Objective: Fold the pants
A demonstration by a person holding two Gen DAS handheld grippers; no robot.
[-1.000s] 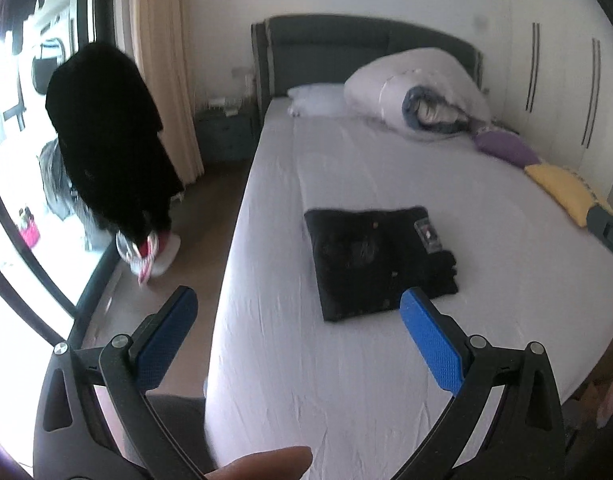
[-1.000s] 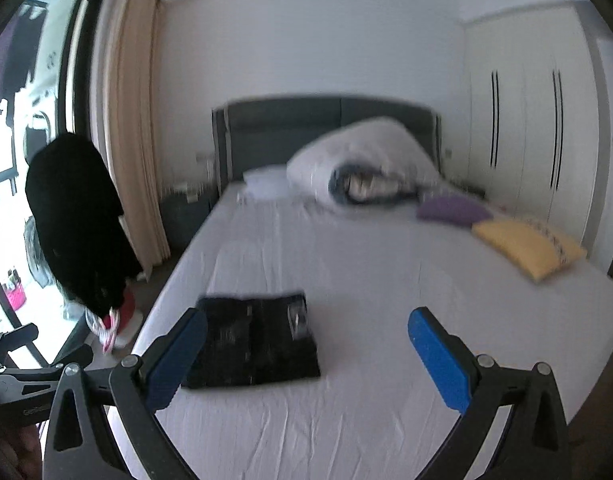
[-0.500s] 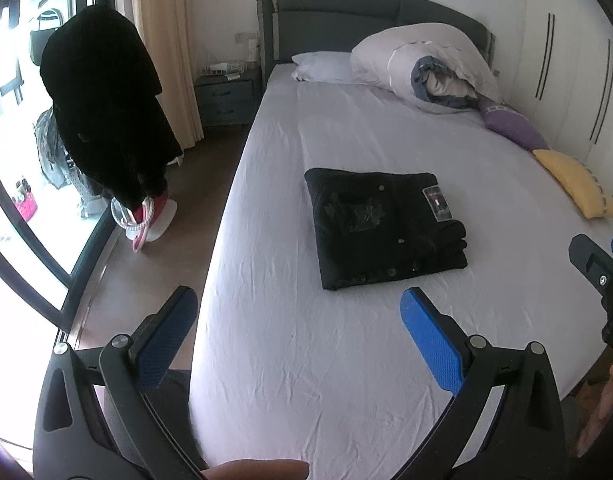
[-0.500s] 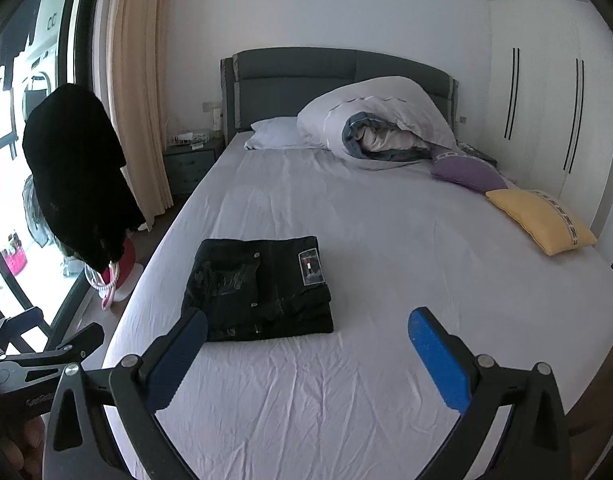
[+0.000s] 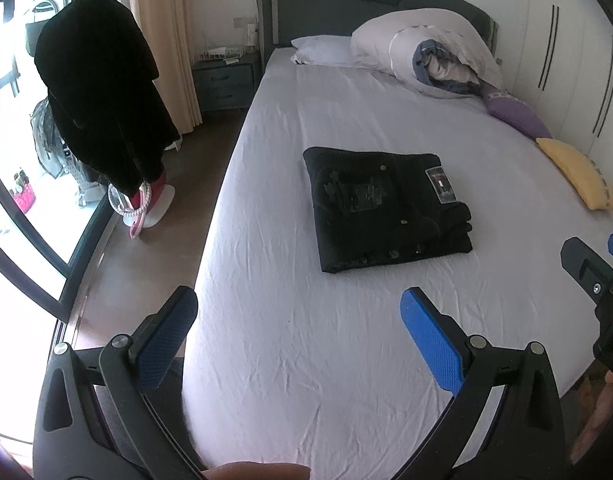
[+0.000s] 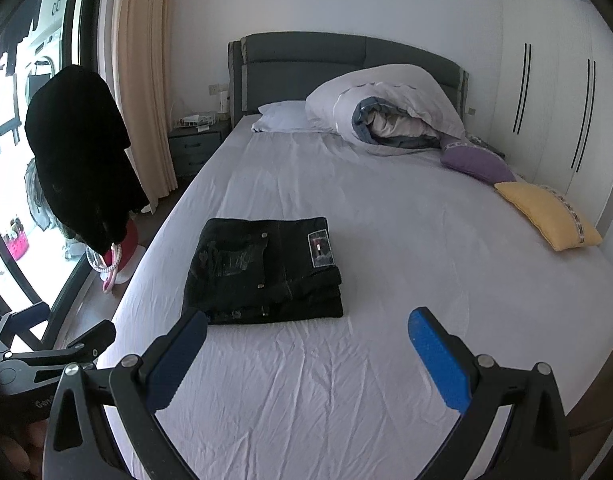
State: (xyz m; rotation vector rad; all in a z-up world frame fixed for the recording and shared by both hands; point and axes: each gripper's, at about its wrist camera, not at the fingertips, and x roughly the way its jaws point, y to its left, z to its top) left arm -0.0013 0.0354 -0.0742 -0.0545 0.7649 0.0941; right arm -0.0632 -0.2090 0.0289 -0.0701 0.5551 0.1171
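Observation:
Black pants (image 5: 382, 204) lie folded into a flat rectangle on the white bed sheet (image 5: 346, 340), waistband label up; they also show in the right wrist view (image 6: 266, 272). My left gripper (image 5: 298, 340) is open and empty, held above the bed's near edge, well short of the pants. My right gripper (image 6: 306, 356) is open and empty, just in front of the pants' near edge. The right gripper's body shows at the left wrist view's right edge (image 5: 594, 280), the left gripper's at the right wrist view's lower left (image 6: 54, 356).
A rolled duvet (image 6: 386, 116), a white pillow (image 6: 282, 118), a purple cushion (image 6: 474, 162) and a yellow cushion (image 6: 546, 216) lie at the head and right side. A black coat (image 5: 98, 88) hangs left of the bed by the window. A nightstand (image 5: 222, 80) stands beside the headboard.
Both grippers have tilted and drawn a little towards the bed, so the folded pants sit larger and closer in view. The pants have not moved. Both grippers stay open.

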